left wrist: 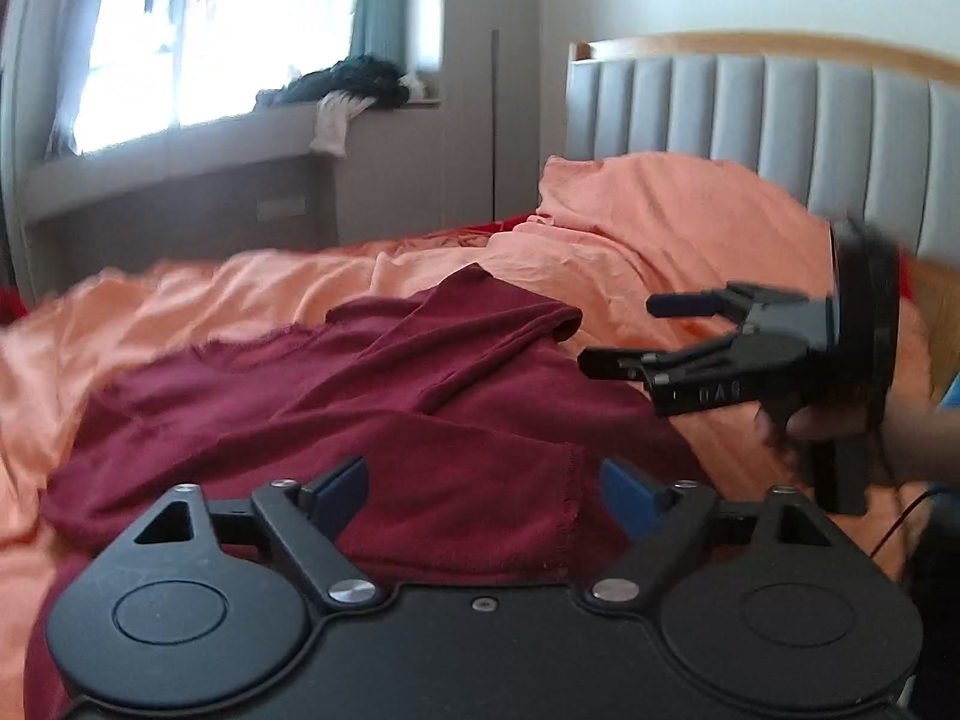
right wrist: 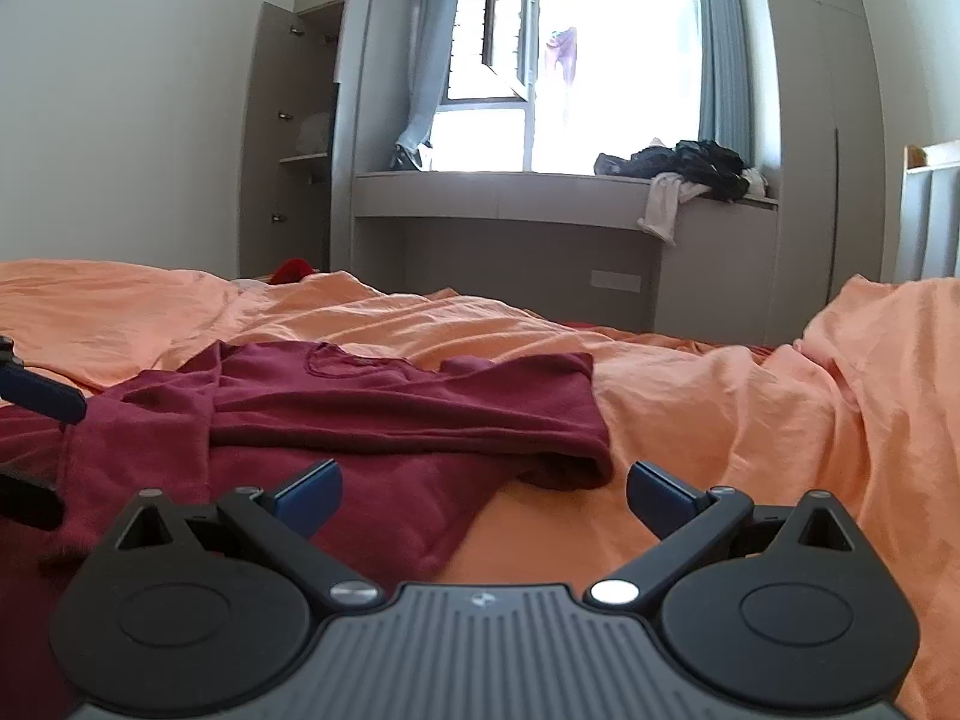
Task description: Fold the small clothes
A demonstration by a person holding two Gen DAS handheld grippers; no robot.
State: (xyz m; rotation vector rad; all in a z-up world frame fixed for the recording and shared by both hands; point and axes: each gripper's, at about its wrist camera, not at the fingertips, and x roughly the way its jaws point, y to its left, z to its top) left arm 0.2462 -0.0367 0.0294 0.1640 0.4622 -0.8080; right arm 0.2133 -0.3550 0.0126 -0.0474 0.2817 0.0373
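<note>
A dark red long-sleeved top (left wrist: 372,420) lies spread on the orange bed sheet (left wrist: 180,312), one sleeve folded across its body. It also shows in the right wrist view (right wrist: 372,414). My left gripper (left wrist: 483,495) is open and empty, just above the top's near hem. My right gripper (right wrist: 483,495) is open and empty, over the top's right edge beside the sleeve cuff (right wrist: 570,468). In the left wrist view my right gripper (left wrist: 618,333) hovers open at the right of the top. A blue fingertip (right wrist: 42,393) of the left gripper shows at the left edge of the right wrist view.
An orange pillow (left wrist: 672,222) lies against the grey padded headboard (left wrist: 780,114). A window ledge (right wrist: 540,186) carries a heap of dark clothes (right wrist: 690,165). An open cupboard (right wrist: 300,138) stands beyond the bed's far side.
</note>
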